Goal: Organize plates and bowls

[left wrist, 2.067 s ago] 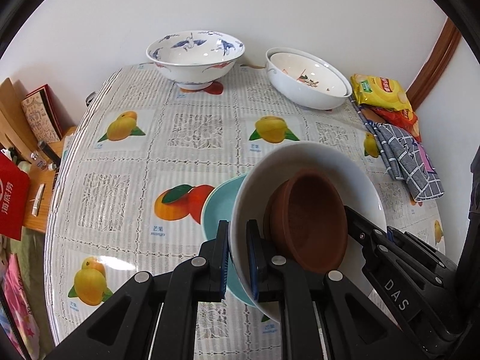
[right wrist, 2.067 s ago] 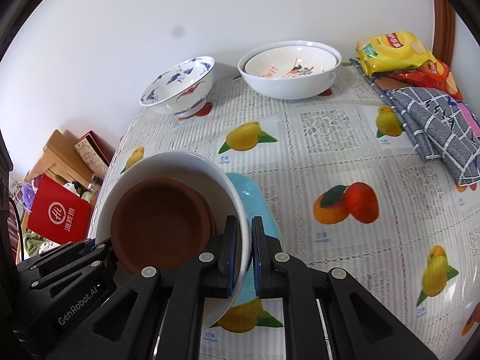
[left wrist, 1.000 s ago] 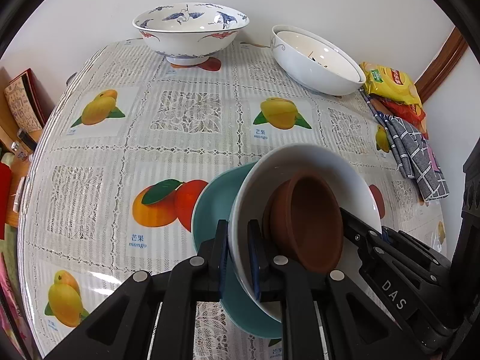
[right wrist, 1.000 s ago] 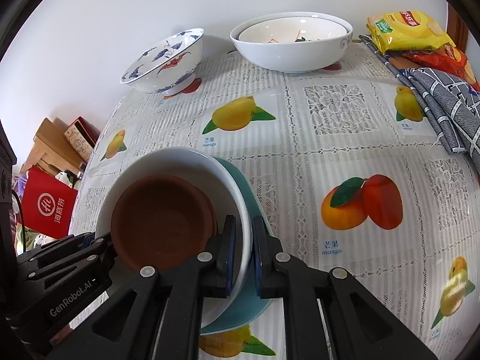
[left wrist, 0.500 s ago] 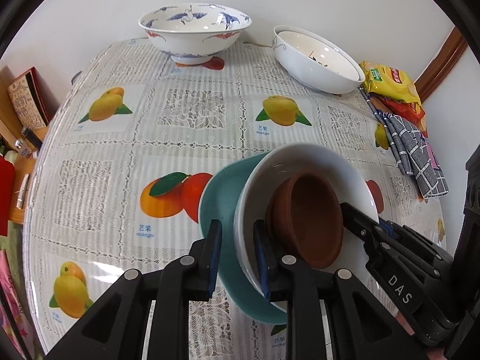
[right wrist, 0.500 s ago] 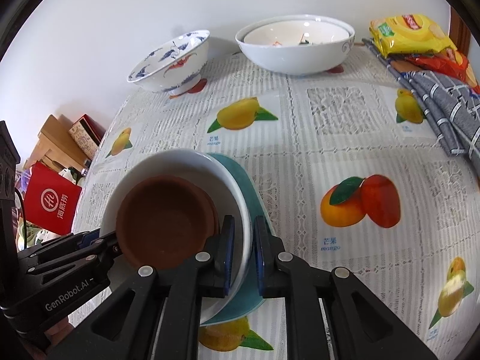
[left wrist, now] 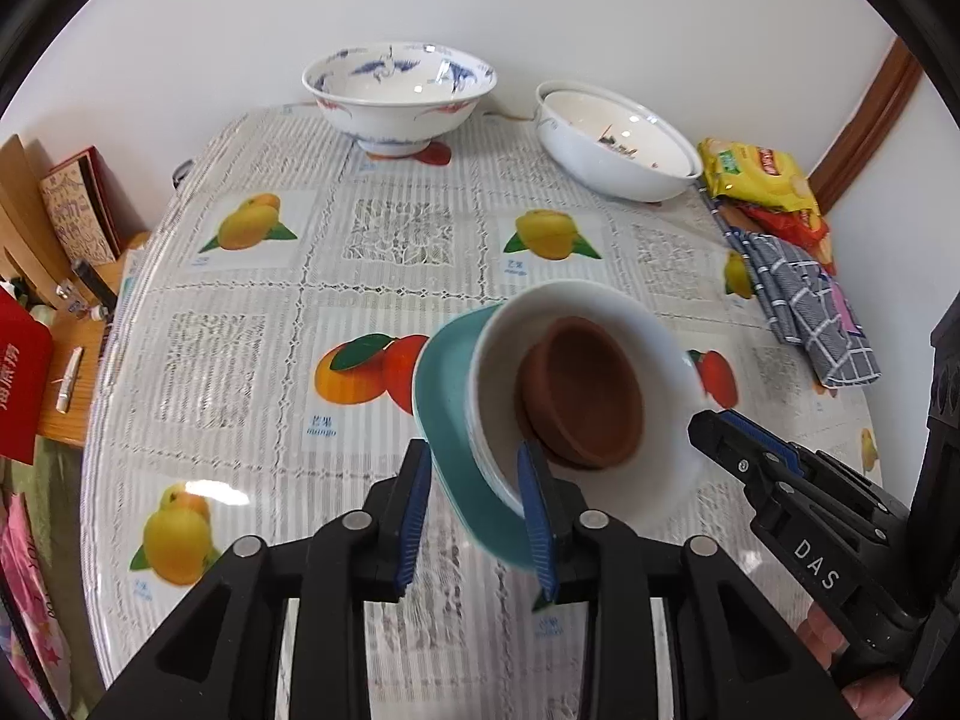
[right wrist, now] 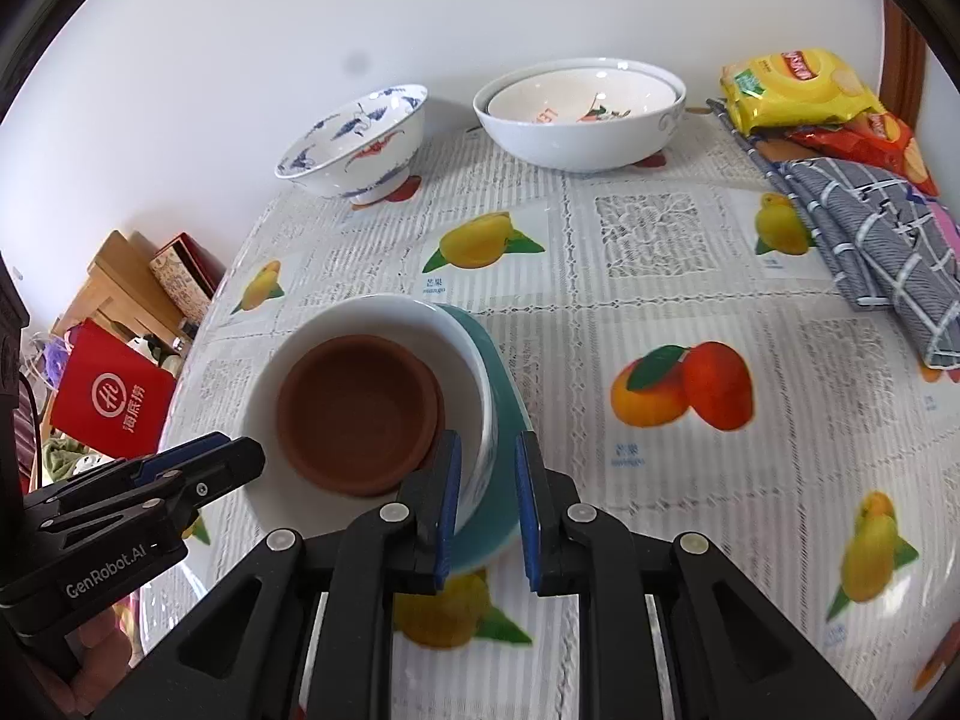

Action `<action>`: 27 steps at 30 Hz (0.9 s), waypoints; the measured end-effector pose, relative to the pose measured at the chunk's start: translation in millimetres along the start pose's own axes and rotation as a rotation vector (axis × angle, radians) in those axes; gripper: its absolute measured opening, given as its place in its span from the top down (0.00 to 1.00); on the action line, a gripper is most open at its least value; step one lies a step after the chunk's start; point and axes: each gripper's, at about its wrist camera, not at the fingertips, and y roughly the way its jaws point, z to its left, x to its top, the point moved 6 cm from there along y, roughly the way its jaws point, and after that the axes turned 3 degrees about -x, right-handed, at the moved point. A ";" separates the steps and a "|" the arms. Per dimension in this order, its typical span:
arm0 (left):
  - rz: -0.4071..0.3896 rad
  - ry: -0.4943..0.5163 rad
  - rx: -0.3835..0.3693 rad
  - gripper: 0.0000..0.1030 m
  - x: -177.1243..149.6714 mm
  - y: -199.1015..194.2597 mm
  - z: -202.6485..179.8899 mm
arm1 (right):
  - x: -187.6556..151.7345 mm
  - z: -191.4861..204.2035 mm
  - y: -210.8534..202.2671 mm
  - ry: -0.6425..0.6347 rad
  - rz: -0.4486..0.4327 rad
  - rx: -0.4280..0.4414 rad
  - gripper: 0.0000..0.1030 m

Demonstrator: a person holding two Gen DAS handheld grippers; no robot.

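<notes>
Both claws, left [left wrist: 477, 501] & right [right wrist: 487, 495], opening off stacked dishes [right wrist: 462, 354]; teal plate [left wrist: 447, 414] mostly hidden.

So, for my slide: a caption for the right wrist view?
Right tongs opening around nested brown clay bowl, white bowl and teal plate.

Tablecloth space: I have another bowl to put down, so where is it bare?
Bare: the left side, from the teal plate stack up toward the blue-patterned bowl, and the near right corner beyond the peach print. Crowded: the far edge and the snack packets and grey cloth.
</notes>
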 end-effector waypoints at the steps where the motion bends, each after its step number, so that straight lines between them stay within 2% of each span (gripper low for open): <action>1: -0.009 0.006 -0.003 0.68 -2.2 -6.0 -3.1 | -2.6 -0.7 -7.2 -0.002 -0.003 0.000 0.80; 5: -0.054 0.035 -0.023 0.64 -14.4 -32.8 -20.3 | -16.1 -7.3 -38.1 -0.004 -0.019 -0.014 0.74; 7: -0.072 0.050 -0.031 0.62 -22.0 -45.2 -29.7 | -23.6 -12.1 -54.3 -0.006 -0.034 -0.041 0.68; 9: -0.092 0.065 -0.039 0.55 -29.9 -57.2 -39.3 | -32.8 -17.9 -73.9 -0.006 -0.056 -0.074 0.64; 15: -0.166 0.112 -0.074 0.41 -56.4 -94.9 -71.5 | -59.2 -38.1 -125.4 0.021 -0.113 -0.156 0.63; 20: -0.261 0.127 -0.055 0.31 -78.0 -127.7 -89.4 | -80.5 -53.3 -158.4 0.041 -0.141 -0.214 0.62; 25: -0.305 0.145 -0.042 0.19 -98.9 -149.0 -101.0 | -100.5 -60.0 -186.1 0.050 -0.185 -0.210 0.40; 27: -0.305 0.151 -0.043 0.15 -107.7 -154.8 -105.8 | -108.5 -61.5 -197.2 0.044 -0.204 -0.229 0.26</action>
